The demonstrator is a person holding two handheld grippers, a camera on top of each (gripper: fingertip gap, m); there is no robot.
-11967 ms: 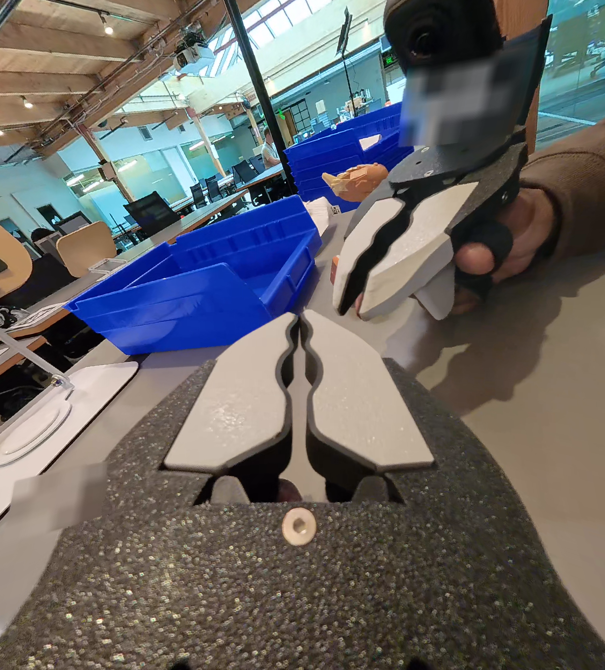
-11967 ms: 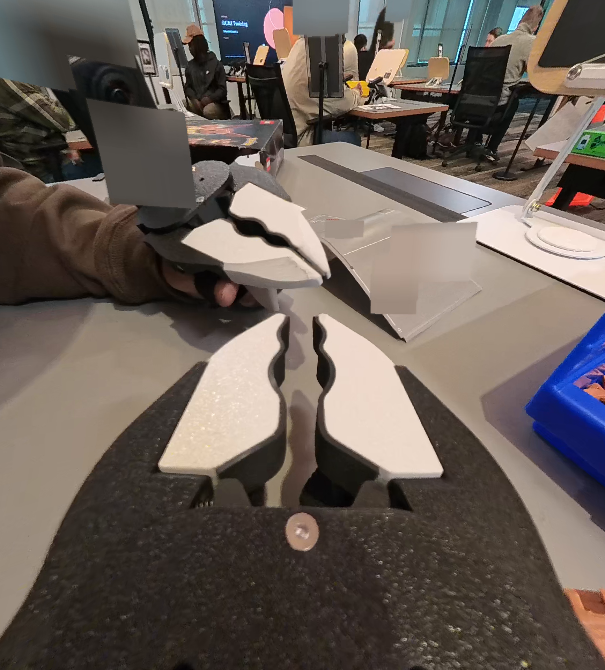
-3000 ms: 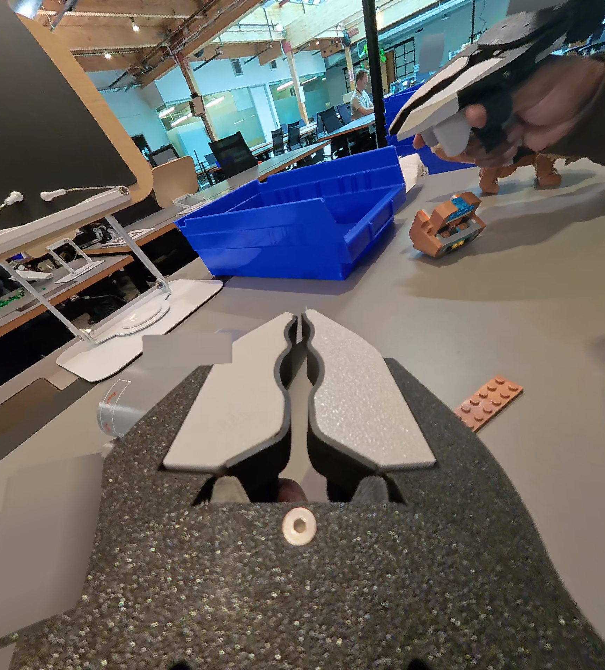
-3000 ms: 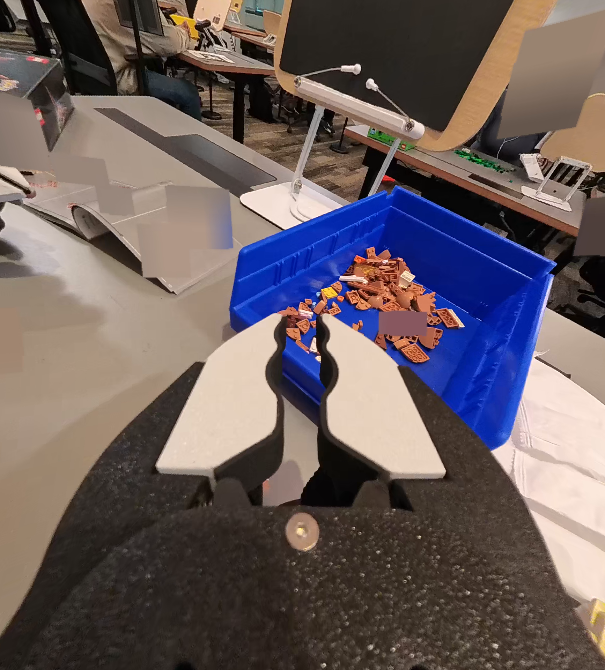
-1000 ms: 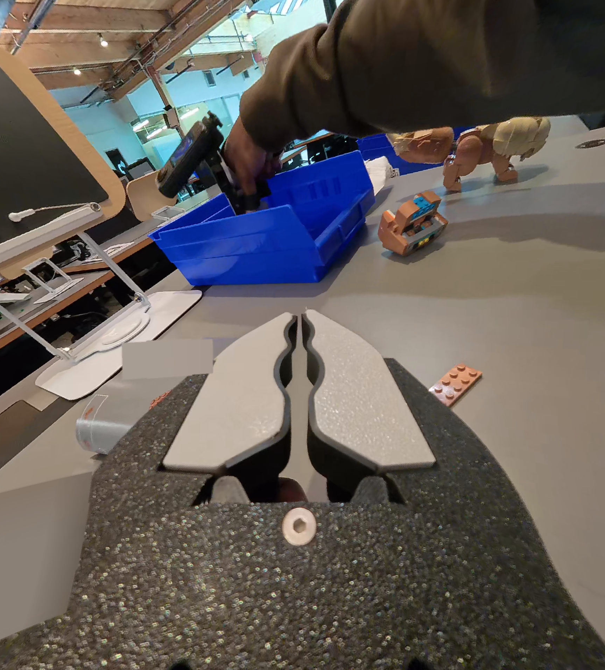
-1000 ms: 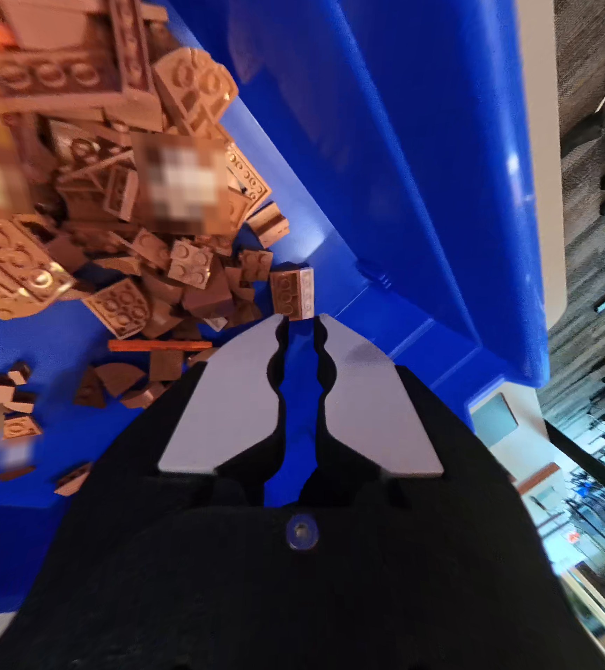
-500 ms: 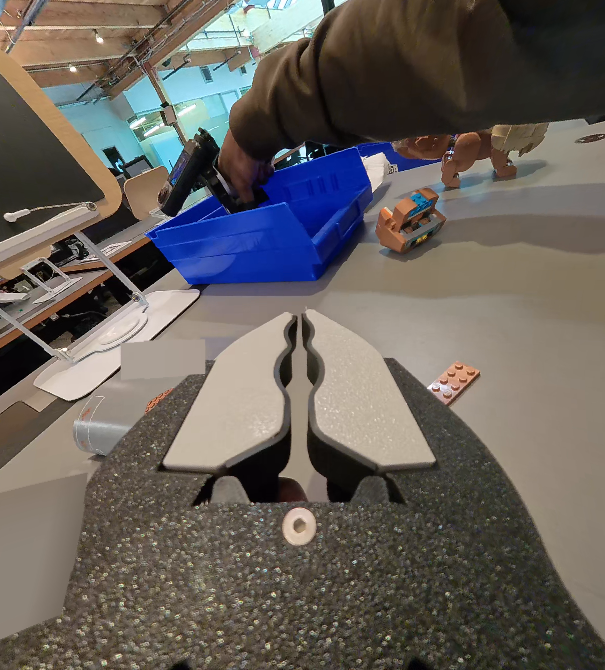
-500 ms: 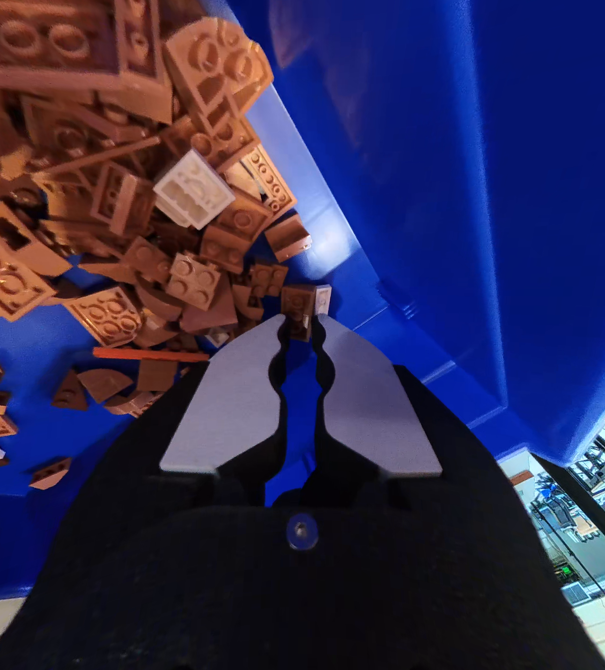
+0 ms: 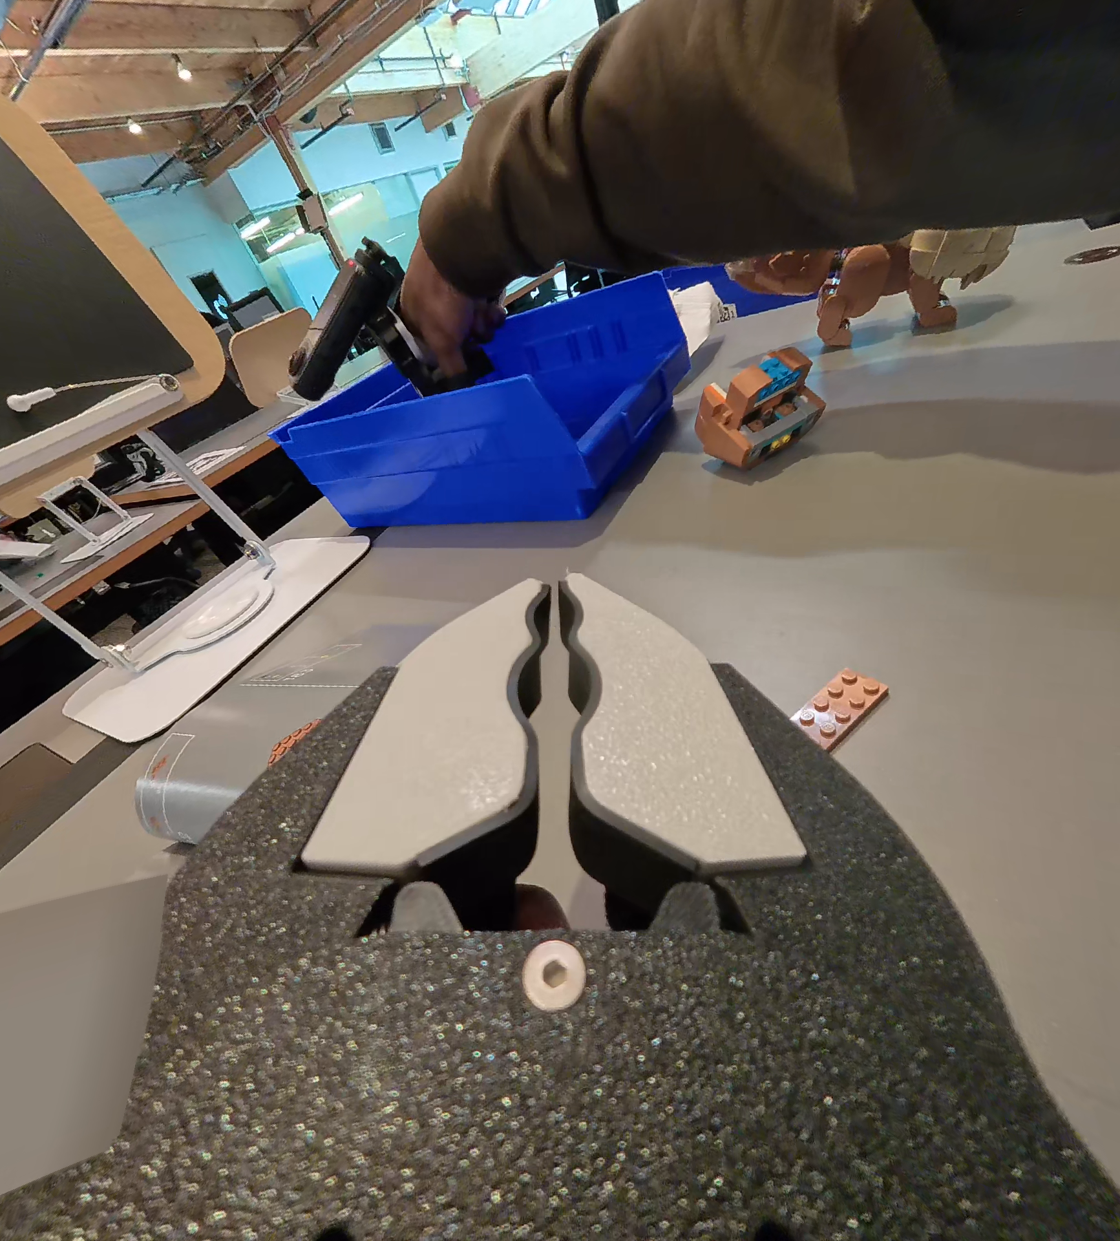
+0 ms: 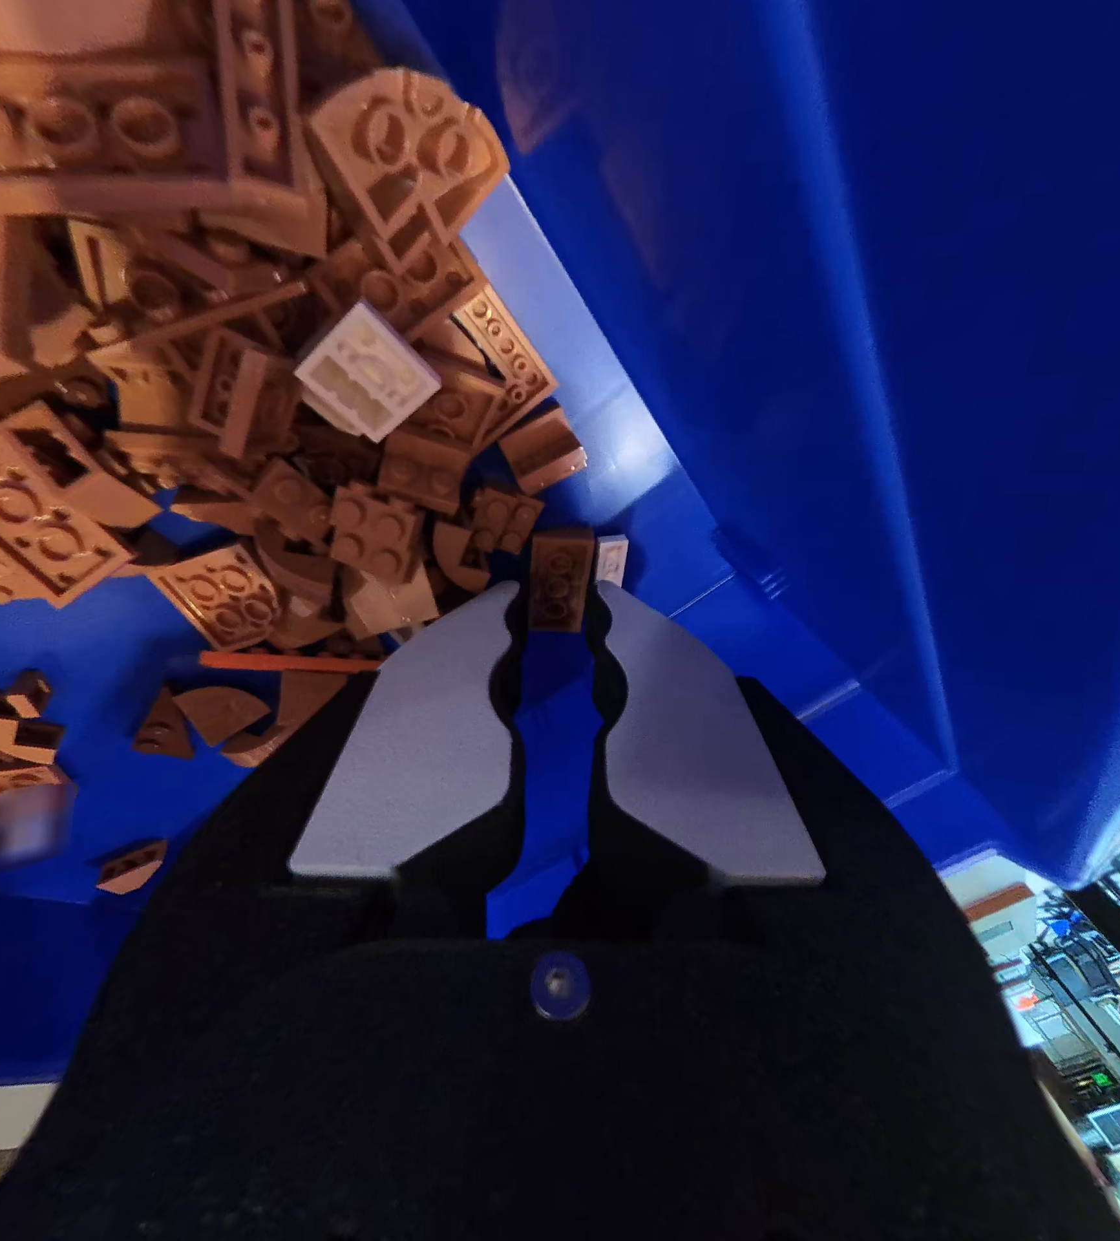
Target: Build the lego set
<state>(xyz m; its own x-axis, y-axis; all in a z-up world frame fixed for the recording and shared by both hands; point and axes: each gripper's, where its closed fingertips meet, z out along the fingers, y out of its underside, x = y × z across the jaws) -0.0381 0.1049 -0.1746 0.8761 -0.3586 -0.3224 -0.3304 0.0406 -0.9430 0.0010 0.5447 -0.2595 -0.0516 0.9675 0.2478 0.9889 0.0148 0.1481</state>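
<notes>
Left wrist view: left hand-held gripper [image 9: 555, 591] idle over the grey worktop [image 9: 946, 604], fingers nearly closed on nothing; flat brown studded plate [image 9: 840, 706] lies beside it.
Right wrist view: right hand-held gripper [image 10: 558, 591] inside the blue plastic bin [image 10: 846, 336], tips narrowly straddling a small dark-brown studded brick [image 10: 560, 577].
Risk: only an end-on nip, so the brick may twist free or drag a neighbour.

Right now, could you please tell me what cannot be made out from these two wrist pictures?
- Inside of the blue bin: left wrist view, hidden by its near wall.
- Right hand-held gripper tips: left wrist view, behind the bin wall and hand.
- Brown brick: right wrist view, whether the fingers truly clamp it is unclear.
- Brick animal: left wrist view, top hidden by the sleeve.
</notes>
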